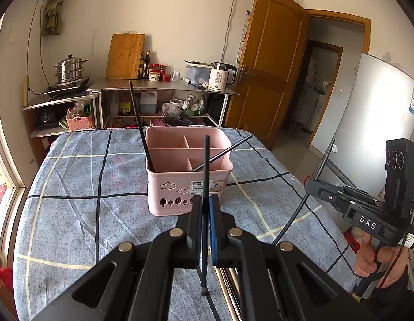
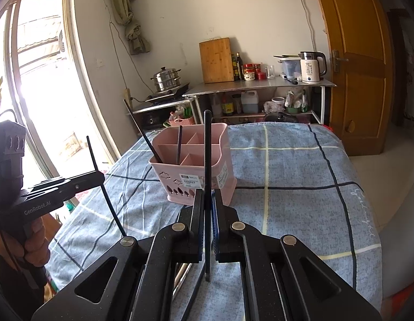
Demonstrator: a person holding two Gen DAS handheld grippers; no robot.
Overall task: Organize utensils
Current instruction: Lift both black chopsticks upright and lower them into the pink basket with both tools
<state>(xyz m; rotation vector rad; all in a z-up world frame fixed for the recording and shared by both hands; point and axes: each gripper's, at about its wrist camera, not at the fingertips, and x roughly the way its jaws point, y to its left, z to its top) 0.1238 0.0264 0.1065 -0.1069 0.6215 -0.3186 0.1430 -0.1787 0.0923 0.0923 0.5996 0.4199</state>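
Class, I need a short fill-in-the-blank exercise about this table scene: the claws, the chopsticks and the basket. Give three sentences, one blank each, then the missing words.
1. Each claw, the left claw and the right claw, is shut on one black ____.
2. The divided basket on the checked cloth is ____ in colour.
3. The number of chopsticks already leaning inside the basket is ____.

Missing words: chopstick; pink; two

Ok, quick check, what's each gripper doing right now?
Left gripper: closed on a black chopstick, held upright.
Right gripper: closed on another black chopstick, also upright.
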